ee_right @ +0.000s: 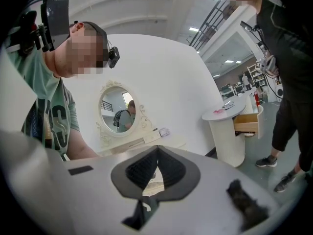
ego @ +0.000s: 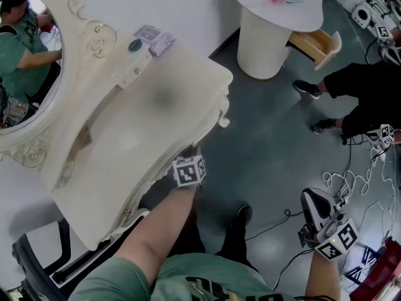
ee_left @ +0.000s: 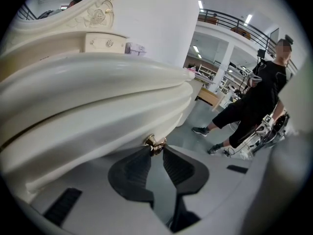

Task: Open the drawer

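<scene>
2 hand-held grippers are in view. The left gripper [ee_left: 156, 147] points steeply down at the front of a cream, carved vanity table [ego: 156, 99]. In the head view its marker cube [ego: 188, 171] shows right at the table's front edge.

In the left gripper view, its 2 black ribbed jaws converge on a small round brass knob [ee_left: 154, 142]. Both tips press against the knob, so it is pinched between them. The knob sits on the cream moulded drawer front [ee_left: 98, 126], directly beneath the thick rounded lip of the tabletop. The drawer looks pushed in, its front in line with the mouldings around it. From above, the tabletop hides it.

The right gripper [ee_right: 157, 148] is held low at the person's right side, over the grey floor [ego: 263, 149] and well apart from the table. It points nearly level. Its jaws are pressed together at the tips, with nothing between them.

An oval mirror in a scrolled cream frame [ego: 25, 49] rises at the back of the vanity and reflects a person in a green shirt. A round white side table [ego: 276, 8] stands beyond the vanity, near the wall, with its light wooden drawer [ego: 316, 42] pulled out. A second person in black clothes [ego: 366, 96] stands beside it. Loose white cables [ego: 354, 187] lie on the floor near the right gripper.
</scene>
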Motion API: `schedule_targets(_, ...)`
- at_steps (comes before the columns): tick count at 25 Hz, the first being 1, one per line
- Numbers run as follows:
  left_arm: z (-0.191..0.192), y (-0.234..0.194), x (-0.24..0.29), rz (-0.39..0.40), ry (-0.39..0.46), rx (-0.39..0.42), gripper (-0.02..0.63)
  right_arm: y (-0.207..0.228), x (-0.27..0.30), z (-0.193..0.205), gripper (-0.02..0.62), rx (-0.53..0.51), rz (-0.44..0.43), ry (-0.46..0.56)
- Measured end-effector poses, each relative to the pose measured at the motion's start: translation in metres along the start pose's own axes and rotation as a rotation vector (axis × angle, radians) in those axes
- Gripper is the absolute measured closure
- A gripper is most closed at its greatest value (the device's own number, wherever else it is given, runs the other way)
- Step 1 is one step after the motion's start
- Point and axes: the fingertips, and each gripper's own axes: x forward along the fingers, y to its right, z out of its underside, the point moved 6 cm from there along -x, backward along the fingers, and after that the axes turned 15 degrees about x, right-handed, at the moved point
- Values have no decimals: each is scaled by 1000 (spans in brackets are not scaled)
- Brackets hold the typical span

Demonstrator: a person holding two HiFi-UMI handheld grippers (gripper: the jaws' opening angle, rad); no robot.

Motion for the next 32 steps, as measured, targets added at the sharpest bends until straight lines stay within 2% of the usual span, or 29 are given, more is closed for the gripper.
schedule_targets(11,6,17,-6,2,-11,-10,523,1,-16,-11,583,-14,12,31)
schedule_targets(32,23,52,-15,27,-19,-39,525,-3,-51,-2,583,-15,36,71)
